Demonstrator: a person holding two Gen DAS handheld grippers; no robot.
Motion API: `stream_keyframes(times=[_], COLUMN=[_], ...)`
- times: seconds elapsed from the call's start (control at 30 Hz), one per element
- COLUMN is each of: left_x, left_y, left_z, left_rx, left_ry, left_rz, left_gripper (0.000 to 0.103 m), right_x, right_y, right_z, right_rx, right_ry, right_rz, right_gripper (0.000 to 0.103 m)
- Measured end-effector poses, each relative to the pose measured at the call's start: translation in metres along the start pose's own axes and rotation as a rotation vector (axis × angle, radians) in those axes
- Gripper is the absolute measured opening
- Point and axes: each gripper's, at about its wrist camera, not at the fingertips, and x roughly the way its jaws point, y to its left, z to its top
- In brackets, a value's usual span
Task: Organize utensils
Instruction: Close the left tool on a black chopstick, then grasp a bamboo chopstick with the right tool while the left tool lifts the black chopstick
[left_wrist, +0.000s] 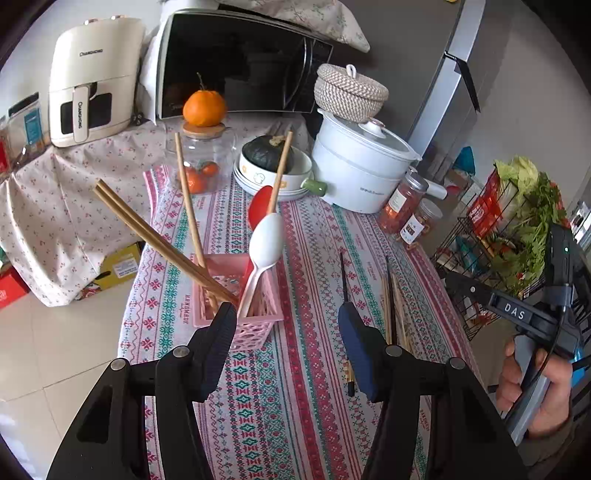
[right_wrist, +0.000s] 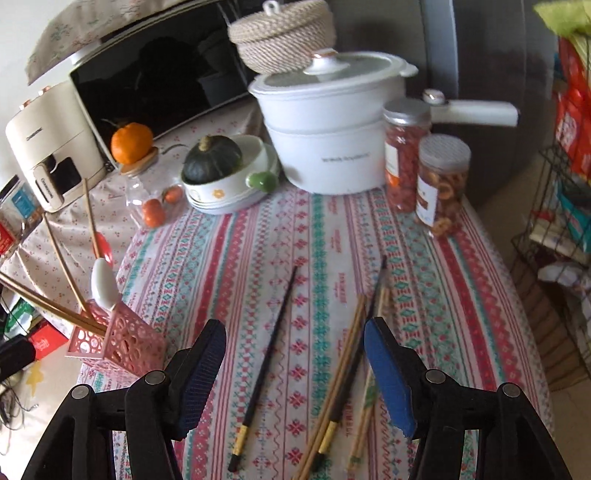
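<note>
A pink lattice utensil holder (left_wrist: 245, 317) stands on the striped tablecloth, holding a white spoon (left_wrist: 264, 245), a red spoon (left_wrist: 258, 206) and several wooden chopsticks (left_wrist: 159, 242). My left gripper (left_wrist: 288, 314) is open and empty, its left finger beside the holder. The holder also shows at the left of the right wrist view (right_wrist: 122, 343). My right gripper (right_wrist: 295, 332) is open and empty above loose chopsticks: one black chopstick (right_wrist: 269, 354) lying alone, and a bundle of wooden and black chopsticks (right_wrist: 347, 362) close to its right finger.
At the back stand a white pot (right_wrist: 325, 147), a bowl with a green squash (right_wrist: 221, 170), a glass jar topped by an orange (left_wrist: 203, 147), two snack jars (right_wrist: 439, 184), a microwave (left_wrist: 236, 62) and an air fryer (left_wrist: 88, 81). A wire rack of vegetables (left_wrist: 509, 229) is right.
</note>
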Motion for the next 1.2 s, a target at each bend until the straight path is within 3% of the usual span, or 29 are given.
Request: stream_keyframes(times=[0.27, 0.43, 0.67, 0.73, 0.77, 0.83, 0.87, 1.0, 1.13, 1.2], left_x=[0.053, 0.110, 0.204, 0.226, 0.234, 0.240, 0.241, 0.233, 0.193, 0.166], left_y=[-0.068, -0.095, -0.094, -0.091, -0.090, -0.100, -0.105, -0.098, -0.095, -0.093], left_z=[-0.027, -0.028, -0.001, 0.005, 0.007, 0.008, 0.007, 0.006, 0.002, 0.000], left_rx=[0.144, 0.178, 0.098, 0.079, 0.084, 0.168, 0.214, 0.183, 0.162, 0.157], left_ry=[0.116, 0.212, 0.307, 0.338, 0.352, 0.328, 0.326, 0.331, 0.254, 0.206], left_rz=[-0.009, 0.008, 0.085, 0.110, 0.127, 0.154, 0.151, 0.101, 0.032, -0.015], left_gripper=[0.060, 0.060, 0.060, 0.055, 0.042, 0.025, 0.007, 0.005, 0.005, 0.005], right_x=[0.024, 0.021, 0.019, 0.018, 0.017, 0.018, 0.019, 0.026, 0.040, 0.051], right_y=[-0.052, -0.060, -0.064, -0.065, -0.066, -0.069, -0.071, -0.075, -0.075, -0.075], right_z=[-0.008, -0.011, -0.009, -0.008, -0.008, -0.005, -0.004, -0.001, 0.001, 0.001], right_rx=[0.173, 0.196, 0.232, 0.236, 0.240, 0.248, 0.252, 0.254, 0.238, 0.217], right_ry=[0.193, 0.199, 0.201, 0.199, 0.197, 0.196, 0.197, 0.210, 0.236, 0.260], right_rz=[-0.062, -0.052, -0.021, -0.009, -0.006, -0.008, -0.010, -0.026, -0.034, -0.055], right_gripper=[0.067, 0.067, 0.067, 0.067, 0.067, 0.067, 0.067, 0.064, 0.055, 0.045])
